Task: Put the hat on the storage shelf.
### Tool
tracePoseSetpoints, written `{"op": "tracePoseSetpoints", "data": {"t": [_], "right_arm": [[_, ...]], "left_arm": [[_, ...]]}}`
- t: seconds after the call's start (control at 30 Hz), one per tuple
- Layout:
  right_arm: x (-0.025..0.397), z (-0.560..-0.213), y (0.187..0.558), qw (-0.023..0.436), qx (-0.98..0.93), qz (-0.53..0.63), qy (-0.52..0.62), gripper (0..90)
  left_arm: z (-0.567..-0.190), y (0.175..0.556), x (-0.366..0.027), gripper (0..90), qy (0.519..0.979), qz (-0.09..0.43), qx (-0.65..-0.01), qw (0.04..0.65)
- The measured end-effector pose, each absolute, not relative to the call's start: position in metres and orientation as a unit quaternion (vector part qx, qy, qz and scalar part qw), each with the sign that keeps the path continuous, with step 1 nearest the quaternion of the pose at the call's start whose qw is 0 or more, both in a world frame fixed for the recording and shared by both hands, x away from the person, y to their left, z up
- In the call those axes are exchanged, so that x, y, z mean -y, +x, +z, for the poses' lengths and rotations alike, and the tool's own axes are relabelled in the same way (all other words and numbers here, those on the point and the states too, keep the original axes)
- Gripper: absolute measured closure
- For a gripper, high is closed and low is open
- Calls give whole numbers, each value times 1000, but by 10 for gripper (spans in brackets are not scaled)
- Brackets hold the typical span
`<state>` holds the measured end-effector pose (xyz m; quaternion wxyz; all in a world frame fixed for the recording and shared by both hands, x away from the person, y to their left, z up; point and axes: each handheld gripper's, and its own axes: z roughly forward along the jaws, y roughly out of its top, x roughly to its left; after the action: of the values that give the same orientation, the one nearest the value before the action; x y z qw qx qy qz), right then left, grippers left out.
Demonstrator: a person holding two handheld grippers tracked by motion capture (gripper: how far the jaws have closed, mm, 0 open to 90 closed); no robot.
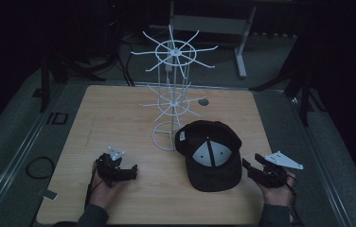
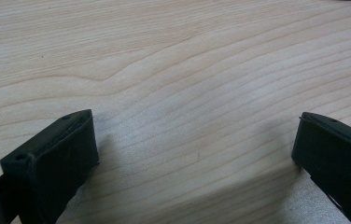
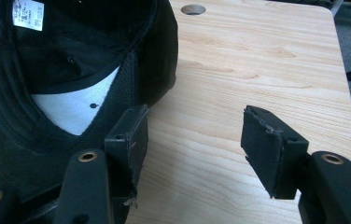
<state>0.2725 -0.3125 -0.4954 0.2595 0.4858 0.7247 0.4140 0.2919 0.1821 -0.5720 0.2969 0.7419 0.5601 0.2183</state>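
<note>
Right tongs [image 3: 194, 135] gape beside cap [image 3: 47, 93] edge.

Your table [image 1: 119, 118] carries the wire rack [image 1: 171, 94] at its middle, toward the far edge. The cap [image 1: 209, 153] lies upside down just right of the rack's base, nearer you. Your left gripper [image 1: 129, 172] sits left of the cap, well apart; your right gripper [image 1: 252, 163] sits just beside its right edge.
</note>
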Motion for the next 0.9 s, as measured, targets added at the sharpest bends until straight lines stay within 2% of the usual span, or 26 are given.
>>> {"op": "tracePoseSetpoints", "data": {"t": [0.2,0.37,0.9], "right_arm": [[313,-493,269,247,-724,428,481,395],[305,-495,269,223,-739,434,464,346],[288,-519,280,154,-778,419,442,281]], "left_arm": [[-572,292,-182,1,742,218,-560,297],[-572,292,-182,1,742,218,-560,297],[-572,292,-182,1,742,218,-560,297]]}}
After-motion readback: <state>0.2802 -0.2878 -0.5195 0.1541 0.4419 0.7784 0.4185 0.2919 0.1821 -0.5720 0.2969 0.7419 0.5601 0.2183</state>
